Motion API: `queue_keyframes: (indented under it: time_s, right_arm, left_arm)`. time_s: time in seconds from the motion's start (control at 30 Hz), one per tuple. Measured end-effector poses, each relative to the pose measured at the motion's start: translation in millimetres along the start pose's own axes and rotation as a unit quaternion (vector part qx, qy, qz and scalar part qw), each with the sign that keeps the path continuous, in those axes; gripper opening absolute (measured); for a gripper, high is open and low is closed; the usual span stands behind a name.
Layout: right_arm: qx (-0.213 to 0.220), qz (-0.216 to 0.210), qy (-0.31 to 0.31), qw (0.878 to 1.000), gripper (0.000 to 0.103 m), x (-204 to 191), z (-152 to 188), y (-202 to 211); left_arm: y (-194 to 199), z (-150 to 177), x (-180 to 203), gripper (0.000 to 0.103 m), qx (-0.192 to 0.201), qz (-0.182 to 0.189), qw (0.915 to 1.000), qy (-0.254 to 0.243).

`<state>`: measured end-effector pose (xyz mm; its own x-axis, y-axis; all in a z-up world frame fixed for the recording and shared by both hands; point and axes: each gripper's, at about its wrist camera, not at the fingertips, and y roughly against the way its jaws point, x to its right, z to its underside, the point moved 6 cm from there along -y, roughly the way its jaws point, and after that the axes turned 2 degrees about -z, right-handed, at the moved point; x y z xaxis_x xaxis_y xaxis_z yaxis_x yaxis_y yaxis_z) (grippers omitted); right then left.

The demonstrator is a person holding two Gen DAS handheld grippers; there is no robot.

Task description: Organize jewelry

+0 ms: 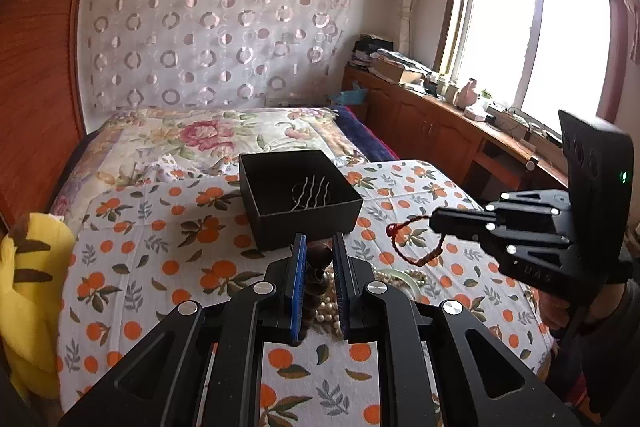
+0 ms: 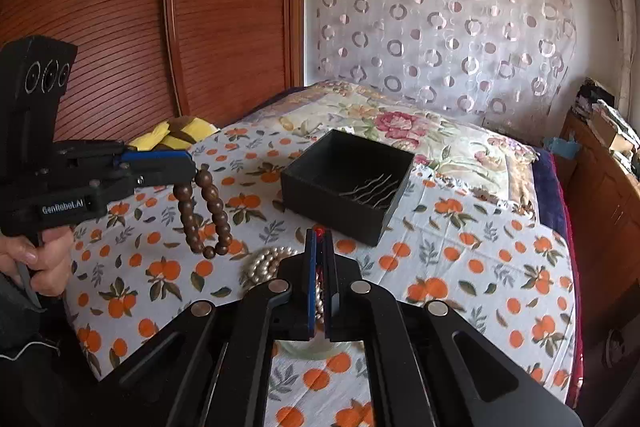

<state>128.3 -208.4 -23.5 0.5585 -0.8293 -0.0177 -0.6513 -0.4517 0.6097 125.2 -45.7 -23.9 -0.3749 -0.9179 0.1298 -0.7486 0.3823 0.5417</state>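
From the left wrist: the left gripper [image 1: 320,267] pinches brown wooden beads [image 1: 318,255] above the bed [image 1: 140,267]; at right, the right gripper [image 1: 434,221] holds a red cord bracelet [image 1: 404,243]. The black box [image 1: 300,223], just beyond, holds only wavy hairpins [image 1: 312,193].

From the right wrist: its fingers sit narrow on the red cord, the beads hang at left, and pearls [image 2: 266,263] lie near, unsorted. Judged early on.

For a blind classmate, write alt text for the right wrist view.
The left gripper dangles a brown bead bracelet over an orange-print cloth, beside an open black box holding silver hairpins. Pearls lie nearby.
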Motion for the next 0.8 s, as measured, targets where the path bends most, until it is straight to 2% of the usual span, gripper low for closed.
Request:
queue_keyframes:
  time_s: [0.37,0.8]
  right_arm:
    - [0.018,0.006,-0.009,1.000,0.003,23,-27,-22]
    - [0.030,0.002,-0.019,0.999,0.003,44,-67,-71]
  left_arm:
    - [-15,-27,7,0.012,0.008,-0.006,0.9997,-0.021]
    - [-44,-69,-10,0.012,0.013,-0.033,0.9989,-0.030]
